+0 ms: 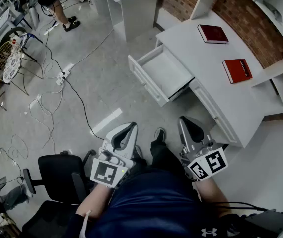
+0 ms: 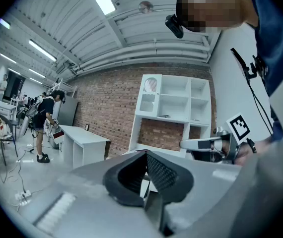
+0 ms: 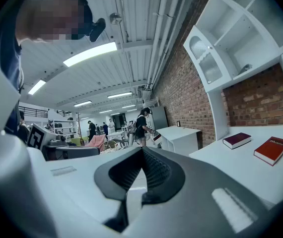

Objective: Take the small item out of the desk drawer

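Note:
The white desk (image 1: 216,58) stands at the right, and its drawer (image 1: 162,73) is pulled open toward the floor. The part of the drawer's inside that shows looks bare; I see no small item. Both grippers are held low by the person's lap, well short of the drawer. My left gripper (image 1: 130,128) is shut with nothing in it, its jaws meeting at the tips (image 2: 146,153). My right gripper (image 1: 185,120) is likewise shut and holds nothing (image 3: 141,150). The right gripper (image 2: 213,145) also shows in the left gripper view.
Two red books (image 1: 212,33) (image 1: 237,70) lie on the desktop, also seen as books (image 3: 237,140) (image 3: 271,150). Cables and a power strip (image 1: 62,76) trail across the floor. A black office chair (image 1: 57,175) is at lower left. A second white desk (image 1: 126,4) and a standing person (image 1: 57,6) are beyond.

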Tool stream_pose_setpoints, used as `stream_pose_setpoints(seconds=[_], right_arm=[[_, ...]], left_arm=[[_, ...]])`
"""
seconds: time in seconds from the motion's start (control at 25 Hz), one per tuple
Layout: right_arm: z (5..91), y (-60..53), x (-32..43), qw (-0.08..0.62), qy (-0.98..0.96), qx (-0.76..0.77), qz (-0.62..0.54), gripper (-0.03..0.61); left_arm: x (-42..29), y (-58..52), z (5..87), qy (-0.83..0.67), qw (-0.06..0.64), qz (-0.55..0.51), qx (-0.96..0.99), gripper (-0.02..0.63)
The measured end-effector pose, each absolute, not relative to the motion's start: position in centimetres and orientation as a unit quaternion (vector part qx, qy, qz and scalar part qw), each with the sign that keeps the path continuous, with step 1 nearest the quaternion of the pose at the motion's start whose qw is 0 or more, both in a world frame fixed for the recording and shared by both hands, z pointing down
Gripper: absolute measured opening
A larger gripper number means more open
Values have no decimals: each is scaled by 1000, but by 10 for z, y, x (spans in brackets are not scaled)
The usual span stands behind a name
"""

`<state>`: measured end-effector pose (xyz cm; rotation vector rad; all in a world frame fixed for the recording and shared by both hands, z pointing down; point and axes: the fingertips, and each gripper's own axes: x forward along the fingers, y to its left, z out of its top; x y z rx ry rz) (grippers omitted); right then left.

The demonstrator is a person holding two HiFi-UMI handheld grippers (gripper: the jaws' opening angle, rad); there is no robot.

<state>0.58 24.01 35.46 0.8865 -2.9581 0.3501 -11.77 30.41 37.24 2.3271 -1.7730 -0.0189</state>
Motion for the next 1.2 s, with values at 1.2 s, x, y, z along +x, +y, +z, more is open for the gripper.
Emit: stream_pose_setpoints(seconds=[1.2], right_arm=[[378, 178, 138, -1, -952, 247, 178, 3]], left_arm=[[10, 253, 373, -649, 130, 24, 749, 3]])
